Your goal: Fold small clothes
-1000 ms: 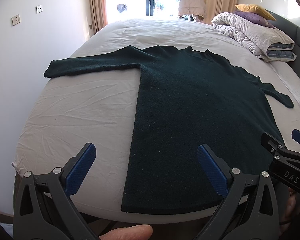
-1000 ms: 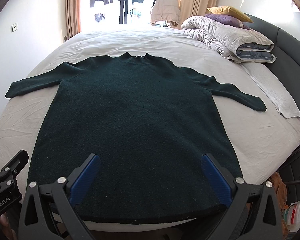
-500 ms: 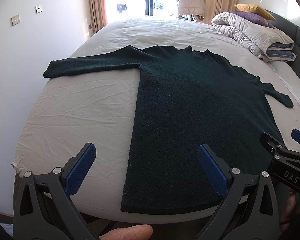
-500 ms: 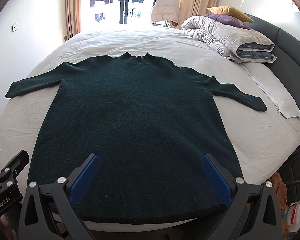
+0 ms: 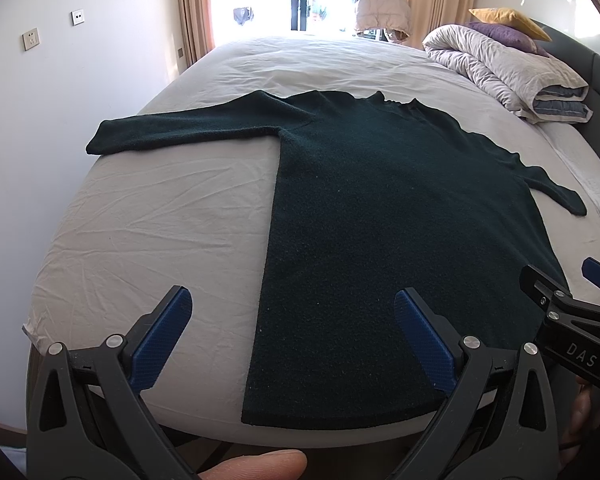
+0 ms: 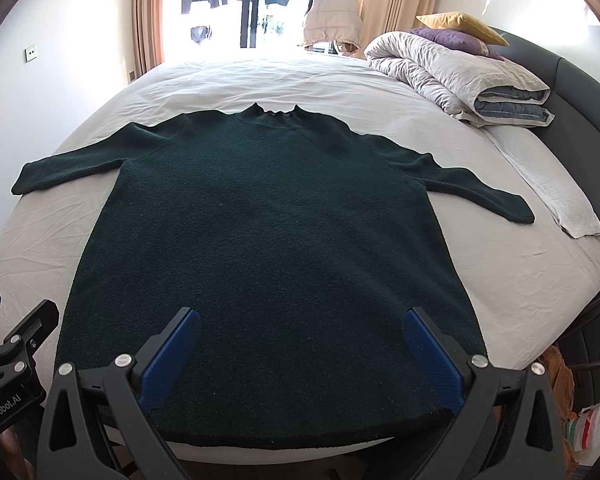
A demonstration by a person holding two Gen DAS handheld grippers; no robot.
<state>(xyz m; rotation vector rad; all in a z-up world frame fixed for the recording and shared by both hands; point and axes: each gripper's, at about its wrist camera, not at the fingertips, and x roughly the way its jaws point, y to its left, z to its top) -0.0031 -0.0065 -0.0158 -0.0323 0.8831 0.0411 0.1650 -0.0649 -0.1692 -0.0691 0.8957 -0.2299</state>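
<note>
Both tools hang low over the near edge of the bed (image 6: 520, 280), pointing along its length toward the window. The left hand-held gripper (image 5: 292, 340) has its blue fingers spread wide with nothing between them; one pad sits over bare sheet at 7 o'clock, the other over the sweater's hem at 5 o'clock. A fingertip (image 5: 256, 466) of the person shows at 6 o'clock under it. The right hand-held gripper (image 6: 300, 354) is likewise spread wide and empty, both pads above the lower part of the garment.

The dark green sweater (image 6: 268, 248) lies flat on the bed, collar at 12 o'clock, hem at 6 o'clock right along the mattress edge. Its sleeves stretch out toward 9 and 3 o'clock; the left cuff reaches near the bed's rim by the wall. Bare sheet lies open on both sides of the body and beyond the collar. A folded duvet (image 6: 452, 72) with cushions occupies the corner at 1 to 2 o'clock, and a white towel (image 6: 556, 184) lies just past the right cuff, not touching it.

Against the frames from half a second and one second ago, nothing differs: the tools stand in the same pose and the sweater lies the same.
</note>
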